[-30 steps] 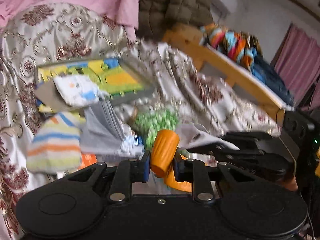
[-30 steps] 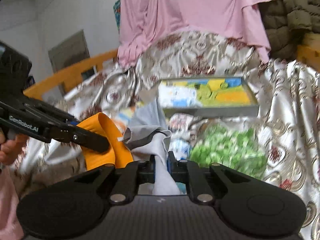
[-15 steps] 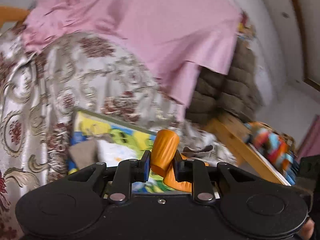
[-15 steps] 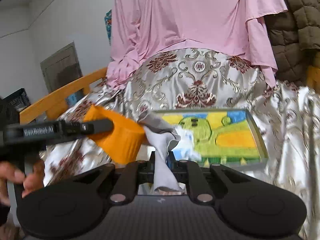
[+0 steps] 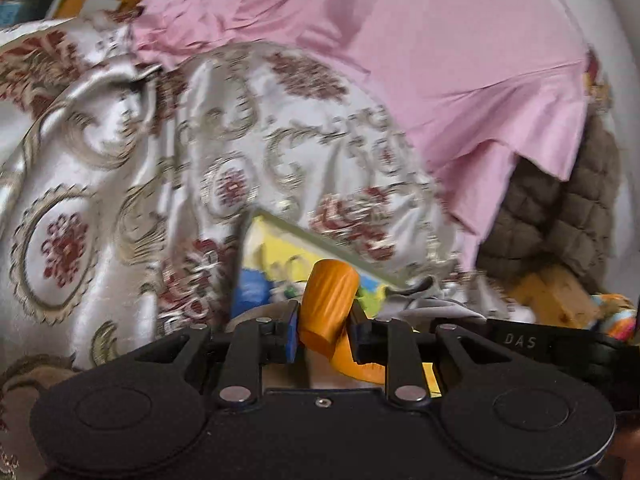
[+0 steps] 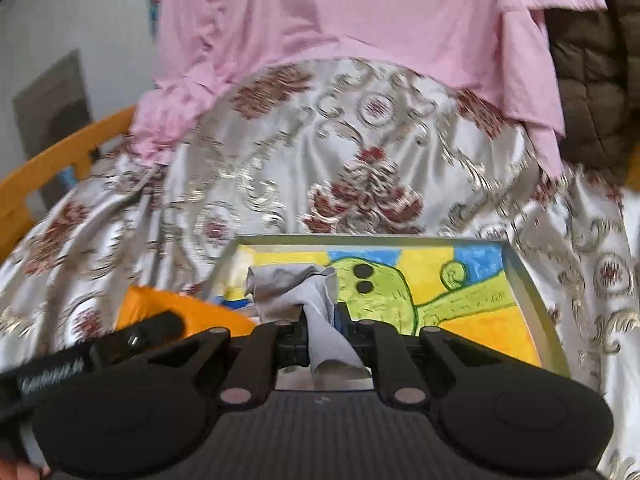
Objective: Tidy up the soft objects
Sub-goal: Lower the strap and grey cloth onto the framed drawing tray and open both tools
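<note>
Satin bedspread (image 6: 320,152) behind; right gripper (image 6: 322,332), marked "DAS", pinches grey cloth (image 6: 296,288); left gripper (image 5: 324,320) loosening around orange roll (image 5: 328,300).

A bedroom in a home; a wooden bed rail (image 6: 60,148) edges a shiny flowered bedspread (image 6: 320,160). A pink sheet (image 6: 360,12) and a brown quilted blanket (image 5: 568,208) lie heaped behind; plain white wall (image 6: 80,12).

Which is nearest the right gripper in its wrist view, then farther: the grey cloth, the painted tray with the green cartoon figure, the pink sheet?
1. Grey cloth: clamped in the right gripper.
2. Painted tray: just beyond, centre-right.
3. Pink sheet: farthest, draped across the top.
</note>
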`<action>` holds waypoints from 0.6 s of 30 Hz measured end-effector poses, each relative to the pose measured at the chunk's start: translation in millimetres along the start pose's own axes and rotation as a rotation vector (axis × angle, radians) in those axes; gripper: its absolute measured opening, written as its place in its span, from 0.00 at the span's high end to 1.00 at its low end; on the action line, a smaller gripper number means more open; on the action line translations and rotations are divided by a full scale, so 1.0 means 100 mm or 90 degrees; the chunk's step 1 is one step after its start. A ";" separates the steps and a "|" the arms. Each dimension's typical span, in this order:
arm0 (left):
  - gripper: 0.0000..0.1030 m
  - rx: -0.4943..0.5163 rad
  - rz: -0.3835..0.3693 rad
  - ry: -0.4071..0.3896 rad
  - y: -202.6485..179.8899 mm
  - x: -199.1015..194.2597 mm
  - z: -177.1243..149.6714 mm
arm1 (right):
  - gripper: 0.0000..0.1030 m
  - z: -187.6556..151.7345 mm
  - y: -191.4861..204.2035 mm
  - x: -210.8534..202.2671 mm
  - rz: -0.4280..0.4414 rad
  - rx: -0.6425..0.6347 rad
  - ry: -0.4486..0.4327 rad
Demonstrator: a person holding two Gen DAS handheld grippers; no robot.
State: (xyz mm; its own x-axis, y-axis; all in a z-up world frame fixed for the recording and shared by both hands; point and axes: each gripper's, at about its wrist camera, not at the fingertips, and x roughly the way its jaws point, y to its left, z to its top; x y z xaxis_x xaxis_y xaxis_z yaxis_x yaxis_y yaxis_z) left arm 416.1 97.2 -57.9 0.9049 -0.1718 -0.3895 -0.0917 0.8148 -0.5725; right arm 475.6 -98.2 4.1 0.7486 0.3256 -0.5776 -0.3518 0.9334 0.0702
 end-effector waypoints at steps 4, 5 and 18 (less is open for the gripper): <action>0.73 0.016 0.047 0.026 -0.01 0.11 -0.02 | 0.90 -0.06 -0.11 0.21 -0.014 0.052 0.025; 0.71 0.015 0.055 0.046 -0.02 0.15 -0.02 | 0.90 -0.08 -0.15 0.26 -0.022 0.063 0.034; 0.54 0.084 0.065 0.102 -0.22 0.11 -0.06 | 0.58 -0.27 -0.26 0.18 -0.024 0.079 0.075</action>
State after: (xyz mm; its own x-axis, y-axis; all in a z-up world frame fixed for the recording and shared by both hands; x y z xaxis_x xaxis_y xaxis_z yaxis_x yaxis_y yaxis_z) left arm 425.9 74.0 -53.5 0.8147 -0.1621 -0.5568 -0.1153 0.8957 -0.4295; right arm 483.1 -120.4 -29.9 0.6863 0.2766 -0.6727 -0.2469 0.9586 0.1422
